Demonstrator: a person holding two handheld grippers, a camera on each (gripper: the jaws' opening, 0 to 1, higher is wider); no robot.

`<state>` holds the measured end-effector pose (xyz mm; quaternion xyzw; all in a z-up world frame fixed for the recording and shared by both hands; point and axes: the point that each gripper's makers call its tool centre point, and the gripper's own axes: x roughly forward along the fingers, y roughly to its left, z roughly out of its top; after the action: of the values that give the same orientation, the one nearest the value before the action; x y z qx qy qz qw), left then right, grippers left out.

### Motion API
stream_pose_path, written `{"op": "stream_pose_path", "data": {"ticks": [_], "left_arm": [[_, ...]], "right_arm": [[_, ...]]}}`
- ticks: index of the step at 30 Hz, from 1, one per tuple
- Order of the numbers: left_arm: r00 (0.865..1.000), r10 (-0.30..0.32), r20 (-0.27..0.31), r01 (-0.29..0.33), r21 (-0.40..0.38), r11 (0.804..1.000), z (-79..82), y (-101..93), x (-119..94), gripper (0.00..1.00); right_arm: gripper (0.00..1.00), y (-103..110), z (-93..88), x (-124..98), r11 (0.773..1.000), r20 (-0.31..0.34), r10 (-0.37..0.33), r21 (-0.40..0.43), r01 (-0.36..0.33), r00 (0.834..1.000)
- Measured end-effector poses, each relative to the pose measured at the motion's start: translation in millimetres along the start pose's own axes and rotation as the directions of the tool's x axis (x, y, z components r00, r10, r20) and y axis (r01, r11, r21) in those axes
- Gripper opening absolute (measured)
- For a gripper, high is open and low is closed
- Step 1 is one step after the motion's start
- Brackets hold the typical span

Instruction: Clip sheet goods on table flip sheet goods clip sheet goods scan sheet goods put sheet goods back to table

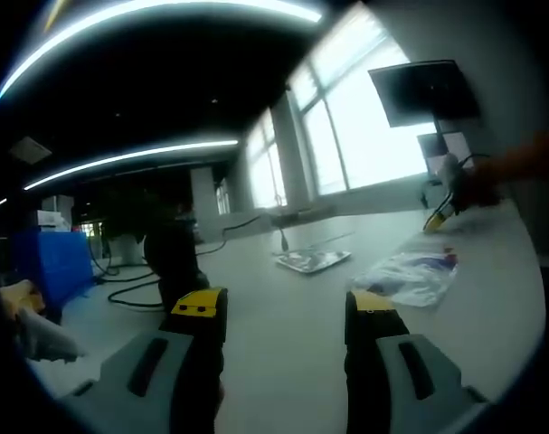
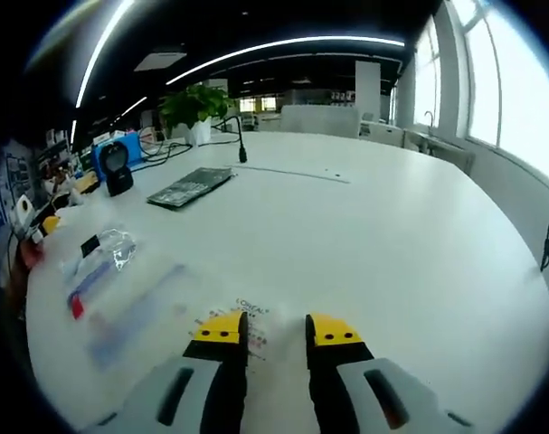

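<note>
A clear plastic packet [image 1: 410,271] with blue and red print lies on the white table [image 1: 283,271], ahead and right of my left gripper [image 1: 283,306]. That gripper hovers over the table, open wide and holding nothing. My right gripper [image 1: 440,218] reaches in from the right at the packet's far edge. In the right gripper view the packet [image 2: 107,276] stretches to the left. A small printed sheet [image 2: 252,318] lies just ahead of the right gripper [image 2: 277,332], in line with the gap between its jaws. The jaws stand a little apart, open, low over the table [image 2: 373,235].
A flat dark package [image 2: 191,187] lies further along the table, also seen as a flat package [image 1: 312,260]. A black scanner [image 2: 118,168] stands on its base near a blue box [image 1: 52,262]. A monitor [image 1: 425,90] stands at the table's window end. Cables [image 1: 129,289] trail near the scanner.
</note>
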<state>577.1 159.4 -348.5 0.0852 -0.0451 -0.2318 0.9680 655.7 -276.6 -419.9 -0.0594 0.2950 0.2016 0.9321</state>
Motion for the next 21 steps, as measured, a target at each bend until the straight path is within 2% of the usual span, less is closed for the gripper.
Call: {"op": "stream_pose_path", "data": {"ticks": [6, 15, 21], "left_arm": [[1.000, -0.002, 0.000, 0.002, 0.000, 1.000, 0.7, -1.8, -0.5, 0.45], [1.000, -0.002, 0.001, 0.002, -0.001, 1.000, 0.8, -1.9, -1.0, 0.45], [1.000, -0.002, 0.000, 0.002, 0.001, 1.000, 0.2, -1.4, -0.7, 0.45]], "right_arm": [[0.17, 2.0, 0.2, 0.0, 1.000, -0.021, -0.002, -0.012, 0.001, 1.000], [0.11, 1.9, 0.8, 0.4, 1.000, -0.019, 0.004, -0.019, -0.004, 1.000], [0.06, -9.2, 2.4, 3.2, 1.000, -0.017, 0.011, 0.010, -0.010, 1.000]]}}
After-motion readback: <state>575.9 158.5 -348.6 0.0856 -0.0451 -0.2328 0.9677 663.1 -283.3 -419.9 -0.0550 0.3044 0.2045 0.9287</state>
